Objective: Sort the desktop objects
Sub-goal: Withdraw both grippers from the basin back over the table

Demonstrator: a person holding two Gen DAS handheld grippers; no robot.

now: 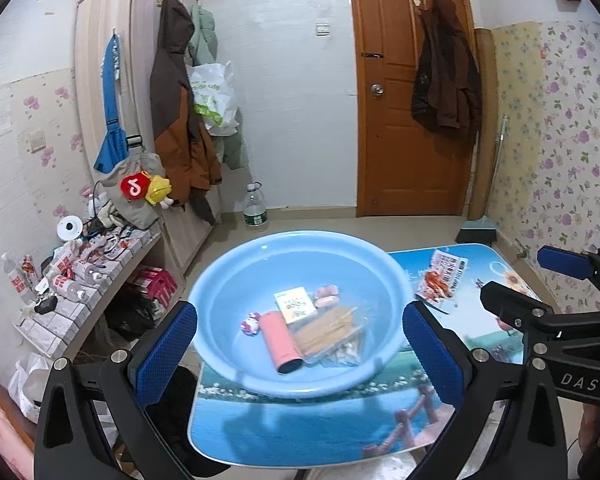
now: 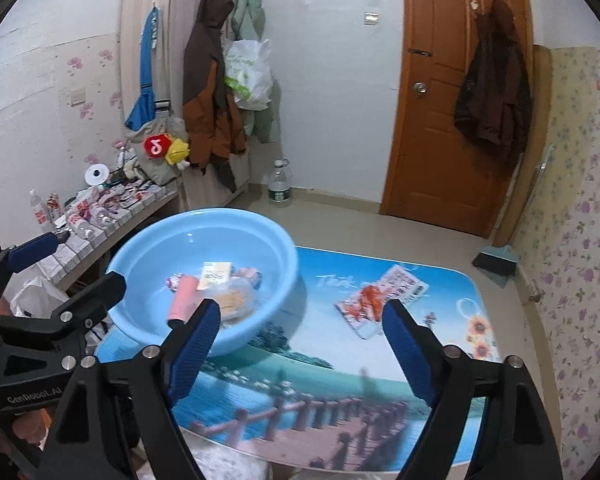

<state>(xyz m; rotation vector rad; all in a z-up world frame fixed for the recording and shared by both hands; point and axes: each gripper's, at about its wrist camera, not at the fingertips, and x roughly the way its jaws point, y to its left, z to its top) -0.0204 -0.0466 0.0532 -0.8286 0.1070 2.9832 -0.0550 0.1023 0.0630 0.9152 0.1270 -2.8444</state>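
Two grippers hang above the counter, each with its jaws spread wide and nothing between them. The left gripper faces the blue basin, which sits at the counter's left edge holding a pink tube, a small yellow box and clear snack bags. The right gripper points toward a red-and-white snack packet lying flat on the counter, well apart from the basin.

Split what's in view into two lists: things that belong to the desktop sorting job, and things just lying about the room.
Job:
- blue basin
- pink tube, yellow card, snack bags in the basin
- red-printed packet on the table

Lying about:
- water bottle on the floor
- hung jackets
- shelf clutter
- dustpan
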